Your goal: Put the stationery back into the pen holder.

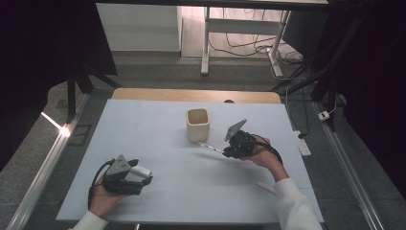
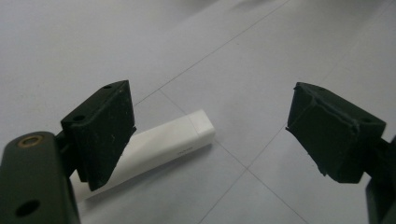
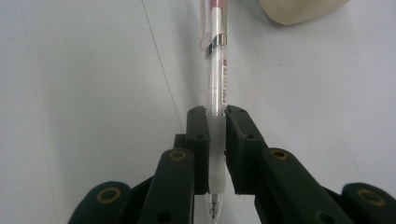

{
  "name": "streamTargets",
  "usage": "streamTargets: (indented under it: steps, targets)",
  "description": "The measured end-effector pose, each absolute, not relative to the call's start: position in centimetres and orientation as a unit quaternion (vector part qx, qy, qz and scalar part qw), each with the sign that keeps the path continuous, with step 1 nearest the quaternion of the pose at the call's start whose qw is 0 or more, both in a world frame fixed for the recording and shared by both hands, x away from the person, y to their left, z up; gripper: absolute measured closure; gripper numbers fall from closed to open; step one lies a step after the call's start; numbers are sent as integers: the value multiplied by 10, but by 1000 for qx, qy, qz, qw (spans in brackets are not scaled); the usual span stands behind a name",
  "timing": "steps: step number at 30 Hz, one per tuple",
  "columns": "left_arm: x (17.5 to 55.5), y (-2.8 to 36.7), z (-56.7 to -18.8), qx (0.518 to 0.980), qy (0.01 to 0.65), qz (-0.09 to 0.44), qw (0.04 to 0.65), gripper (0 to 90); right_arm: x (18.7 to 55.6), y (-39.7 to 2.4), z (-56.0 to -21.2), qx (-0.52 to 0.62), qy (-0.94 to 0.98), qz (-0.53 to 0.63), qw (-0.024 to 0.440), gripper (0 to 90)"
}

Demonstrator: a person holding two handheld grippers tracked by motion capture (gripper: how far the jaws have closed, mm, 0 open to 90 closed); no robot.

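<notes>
The right gripper (image 3: 215,154) clamps a clear pen (image 3: 217,70) near its tip between both pads; light, stiff, likely slippery plastic, best gripped at the frosted sleeve

pen (image 3: 216,70): far end cut by top edge | cup (image 3: 299,10): mostly cut off | white marker (image 2: 159,147): rear hidden behind jaw

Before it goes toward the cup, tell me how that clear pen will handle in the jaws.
The pen looks stiff: it juts straight from the right gripper. Its smooth round barrel may slip or swivel in the pads. Probably light; laid down, its clip should limit rolling.
</notes>
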State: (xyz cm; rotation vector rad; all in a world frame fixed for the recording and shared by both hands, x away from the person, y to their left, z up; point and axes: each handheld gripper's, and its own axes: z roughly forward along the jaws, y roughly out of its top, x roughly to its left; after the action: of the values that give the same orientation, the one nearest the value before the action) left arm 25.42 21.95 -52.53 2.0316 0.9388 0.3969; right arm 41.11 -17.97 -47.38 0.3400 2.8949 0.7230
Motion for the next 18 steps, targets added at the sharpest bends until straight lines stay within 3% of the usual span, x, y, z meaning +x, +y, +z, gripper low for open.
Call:
streamTargets:
  steps: [18]
  targets:
    - [258, 217, -526, 811, 376, 162, 418, 146, 373, -192, -466, 162, 936, 299, 90, 795]
